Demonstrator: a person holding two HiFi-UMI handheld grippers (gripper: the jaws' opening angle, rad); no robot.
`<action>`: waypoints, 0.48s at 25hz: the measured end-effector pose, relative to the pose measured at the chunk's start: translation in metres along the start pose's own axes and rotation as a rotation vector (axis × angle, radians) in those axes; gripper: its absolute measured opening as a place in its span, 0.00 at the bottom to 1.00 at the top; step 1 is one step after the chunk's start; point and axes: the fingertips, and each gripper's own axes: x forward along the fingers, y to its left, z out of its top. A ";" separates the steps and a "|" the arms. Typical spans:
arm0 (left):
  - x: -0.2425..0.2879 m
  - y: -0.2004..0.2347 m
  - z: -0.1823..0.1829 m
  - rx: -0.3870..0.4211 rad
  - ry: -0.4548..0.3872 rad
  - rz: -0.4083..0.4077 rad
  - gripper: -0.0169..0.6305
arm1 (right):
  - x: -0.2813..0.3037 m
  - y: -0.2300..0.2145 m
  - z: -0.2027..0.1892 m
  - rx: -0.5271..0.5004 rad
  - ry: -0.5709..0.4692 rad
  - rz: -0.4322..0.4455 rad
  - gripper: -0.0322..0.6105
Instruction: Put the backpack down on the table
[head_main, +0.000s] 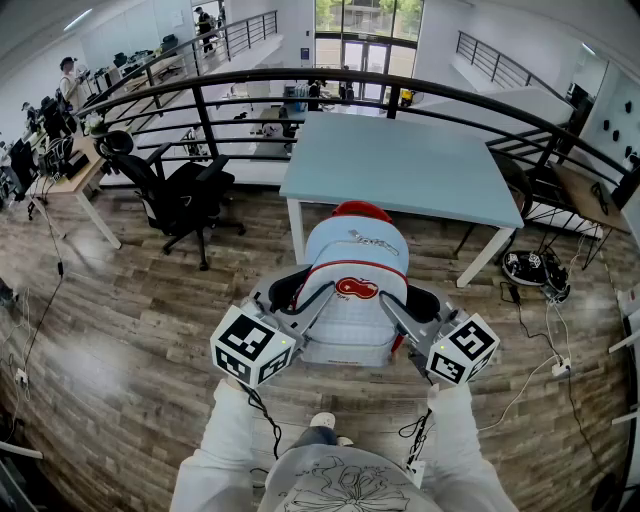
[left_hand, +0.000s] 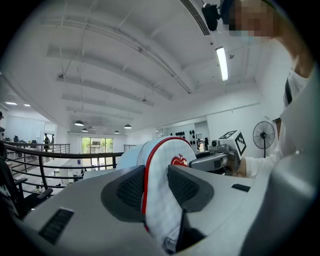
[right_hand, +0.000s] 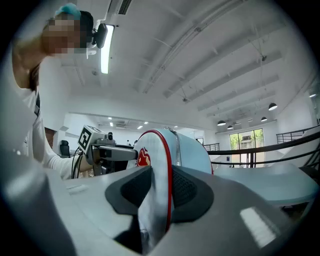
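Note:
A light-blue and white backpack with red trim and a red apple badge hangs in the air in front of me, short of the pale-blue table. My left gripper is shut on the backpack's left edge, and my right gripper is shut on its right edge. In the left gripper view the white, red-piped edge of the backpack is pressed between the dark pads. The right gripper view shows the same edge of the backpack clamped between that gripper's pads. The backpack's underside is hidden.
A black curved railing runs behind the table. A black office chair stands at the left on the wooden floor. Cables and a small device lie on the floor at the right. A standing fan shows in the left gripper view.

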 end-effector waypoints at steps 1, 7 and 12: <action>0.000 0.001 0.000 -0.001 0.000 0.001 0.25 | 0.001 0.000 0.000 0.001 0.001 0.001 0.23; -0.001 0.011 -0.002 -0.008 -0.003 0.003 0.24 | 0.011 -0.002 -0.001 0.000 0.002 0.003 0.23; 0.002 0.021 -0.002 -0.011 -0.007 0.002 0.24 | 0.021 -0.007 -0.001 0.002 0.003 0.000 0.24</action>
